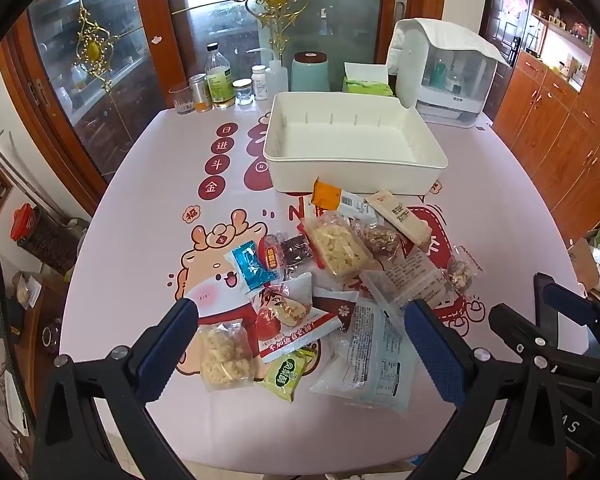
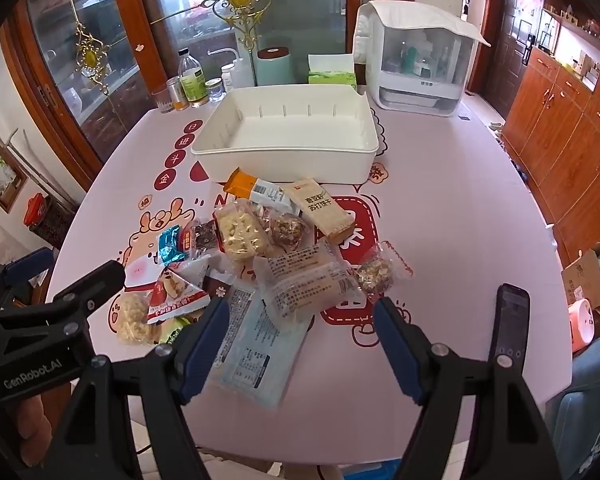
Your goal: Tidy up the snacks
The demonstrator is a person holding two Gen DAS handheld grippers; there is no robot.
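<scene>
A pile of several wrapped snacks (image 1: 332,280) lies on the pink table, also in the right wrist view (image 2: 260,252). Behind it stands an empty white bin (image 1: 352,144) (image 2: 292,136). My left gripper (image 1: 300,312) is open, held above the near part of the pile, over a red-and-white packet (image 1: 292,320) and a puffed-rice snack (image 1: 224,354). My right gripper (image 2: 300,308) is open, above a pale blue packet (image 2: 256,344) and a clear cracker packet (image 2: 308,284). It also shows at the right edge of the left wrist view (image 1: 540,304).
Bottles, jars and a glass (image 1: 220,80) line the table's far edge, with a teal canister (image 1: 310,70), a tissue pack (image 1: 366,80) and a white appliance (image 1: 444,72). A phone (image 2: 510,320) lies near the right front edge. Wooden cabinets (image 2: 560,120) stand right.
</scene>
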